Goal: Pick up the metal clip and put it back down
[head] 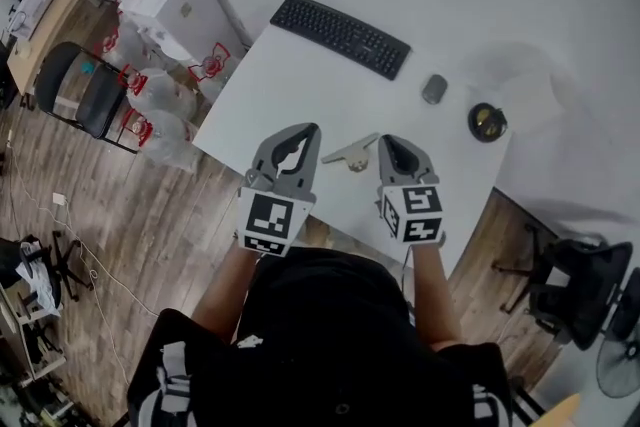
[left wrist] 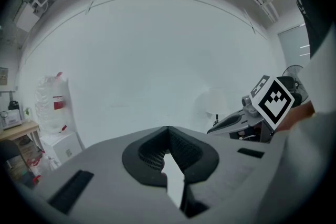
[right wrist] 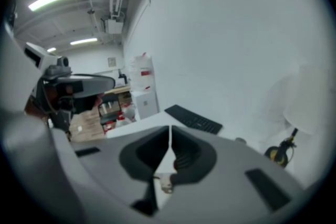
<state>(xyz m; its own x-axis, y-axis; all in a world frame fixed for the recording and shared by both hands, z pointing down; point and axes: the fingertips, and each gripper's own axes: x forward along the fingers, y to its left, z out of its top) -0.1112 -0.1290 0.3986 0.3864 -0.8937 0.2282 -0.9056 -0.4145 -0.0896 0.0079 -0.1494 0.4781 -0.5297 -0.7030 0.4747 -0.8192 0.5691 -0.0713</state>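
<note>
Pre-grasp step. Clip (head: 352,155) lies on the bench (head: 290,75) near the front edge, untouched, between the two tools. Left hand-held gripper (head: 313,129) and right hand-held gripper (head: 383,141) both have jaws closed on nothing. Likely next: open the right one beside the clip, drop over it, squeeze.

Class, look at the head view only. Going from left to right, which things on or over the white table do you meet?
left gripper → metal clip → right gripper → mouse → round black object. The keyboard is left out because it stretches across several of these.
</note>
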